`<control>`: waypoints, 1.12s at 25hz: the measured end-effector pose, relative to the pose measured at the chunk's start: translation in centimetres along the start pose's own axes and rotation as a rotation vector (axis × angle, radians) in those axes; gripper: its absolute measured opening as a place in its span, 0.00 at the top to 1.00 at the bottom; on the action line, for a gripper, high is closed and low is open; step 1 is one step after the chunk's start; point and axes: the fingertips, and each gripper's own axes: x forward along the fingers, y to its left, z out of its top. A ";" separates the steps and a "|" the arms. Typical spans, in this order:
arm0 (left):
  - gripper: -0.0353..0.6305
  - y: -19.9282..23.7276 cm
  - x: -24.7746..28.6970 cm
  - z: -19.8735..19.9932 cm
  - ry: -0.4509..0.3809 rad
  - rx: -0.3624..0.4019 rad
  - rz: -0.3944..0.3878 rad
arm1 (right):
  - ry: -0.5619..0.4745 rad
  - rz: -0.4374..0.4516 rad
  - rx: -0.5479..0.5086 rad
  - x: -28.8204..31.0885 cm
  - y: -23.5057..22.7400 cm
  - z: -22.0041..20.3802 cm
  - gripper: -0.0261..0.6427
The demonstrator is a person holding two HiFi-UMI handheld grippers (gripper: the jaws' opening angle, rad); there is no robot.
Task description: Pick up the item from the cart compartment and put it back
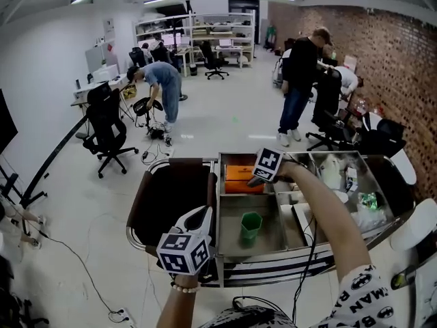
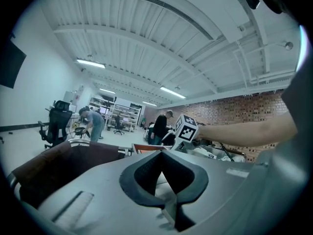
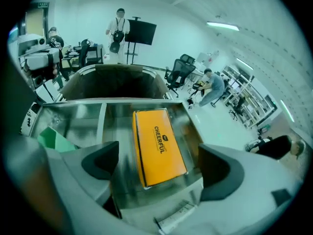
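An orange box (image 3: 159,146) with black print lies flat in the cart's back left steel compartment (image 1: 244,176). My right gripper (image 3: 159,168) hangs just over its near end, open. Its jaws stand wide on either side of the box and the pads do not touch it. In the head view the right gripper (image 1: 255,180) reaches in from the right, its marker cube above the box. My left gripper (image 1: 203,215) is low at the cart's front left corner, by the dark bag. In its own view the left gripper (image 2: 162,155) is shut on nothing.
A green cup (image 1: 250,225) stands in the front left compartment of the steel cart (image 1: 273,253). Right-hand compartments hold white items and a green packet (image 1: 369,200). A dark bag (image 1: 171,197) hangs at the cart's left end. A white tube (image 3: 176,218) lies near the box. People and office chairs (image 1: 106,132) stand farther off.
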 end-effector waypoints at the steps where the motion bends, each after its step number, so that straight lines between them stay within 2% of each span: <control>1: 0.94 -0.2 -0.2 0.1 0.000 -0.002 -0.011 | -0.021 -0.017 0.020 -1.3 -0.1 -0.1 0.18; 4: 0.94 -1.0 -1.2 0.2 0.006 -0.008 -0.046 | -0.100 -0.062 0.104 -5.7 0.3 -0.4 0.20; 5: 0.94 -1.4 -1.6 0.1 0.010 -0.009 -0.060 | -0.128 -0.086 0.136 -7.5 0.6 -0.7 0.25; 6: 0.94 -1.7 -2.0 -0.1 0.012 -0.011 -0.074 | -0.160 -0.117 0.166 -9.2 1.0 -1.0 0.33; 9: 0.94 -2.5 -3.6 -1.0 0.020 -0.016 -0.103 | -0.306 -0.227 0.247 -14.2 2.7 -1.0 0.78; 10: 0.94 -2.7 -4.2 -1.3 0.024 -0.017 -0.110 | -0.366 -0.255 0.281 -15.8 3.5 -0.9 0.89; 11: 0.94 -2.9 -4.6 -1.7 0.030 -0.017 -0.115 | -0.424 -0.273 0.319 -17.1 4.4 -0.8 0.96; 15: 0.94 -3.5 -6.4 -1.8 0.014 -0.016 -0.131 | -0.604 -0.355 0.506 -21.4 8.1 -1.0 0.96; 19: 0.94 -4.8 -9.0 -3.1 0.012 -0.011 -0.141 | -0.795 -0.362 0.709 -24.3 15.5 -1.6 0.96; 21: 0.94 -5.2 -10.0 -3.7 0.016 0.004 -0.140 | -0.828 -0.424 0.726 -25.8 19.2 -2.0 0.96; 24: 0.94 -5.4 -11.6 -4.7 0.018 0.013 -0.133 | -0.791 -0.572 0.691 -27.2 24.1 -2.7 0.96; 26: 0.94 -5.4 -12.7 -5.6 0.027 0.005 -0.132 | -0.803 -0.595 0.709 -27.6 27.1 -2.9 0.95; 28: 0.94 -5.5 -13.7 -6.4 0.038 -0.002 -0.132 | -0.834 -0.574 0.749 -27.5 29.4 -3.0 0.95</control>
